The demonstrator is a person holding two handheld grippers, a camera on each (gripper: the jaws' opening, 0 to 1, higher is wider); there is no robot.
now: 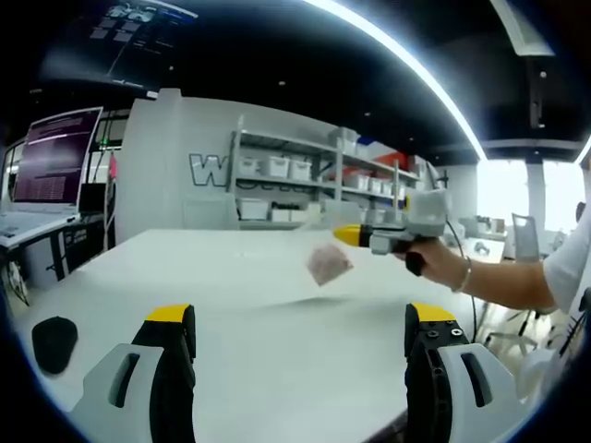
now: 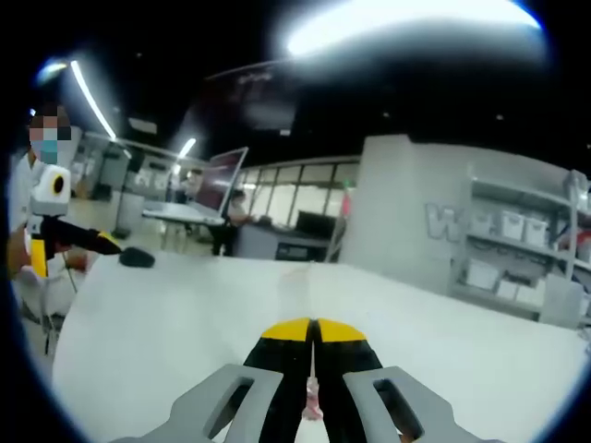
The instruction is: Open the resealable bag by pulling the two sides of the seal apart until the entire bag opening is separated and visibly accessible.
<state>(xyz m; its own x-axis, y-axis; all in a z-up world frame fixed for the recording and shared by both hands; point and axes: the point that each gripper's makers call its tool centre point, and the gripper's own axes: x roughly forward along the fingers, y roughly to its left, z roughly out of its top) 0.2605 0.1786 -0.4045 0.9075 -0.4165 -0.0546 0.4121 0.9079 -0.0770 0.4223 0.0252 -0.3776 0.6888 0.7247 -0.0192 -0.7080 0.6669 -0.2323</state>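
Two tongs, two states: the left tongs [image 1: 300,346], yellow-tipped black jaws, stand wide apart over the white desk [image 1: 240,277], holding nothing. The right tongs [image 2: 312,334] are clamped on the clear resealable plastic bag with pinkish contents [image 1: 328,263]; in the left gripper view it hangs above the desk from the right tongs' yellow tip, a hand [image 1: 441,261] on the handle, and in the right gripper view a pink sliver shows in the jaw slit. A small black oval object [image 1: 54,341] lies at the desk's near-left edge.
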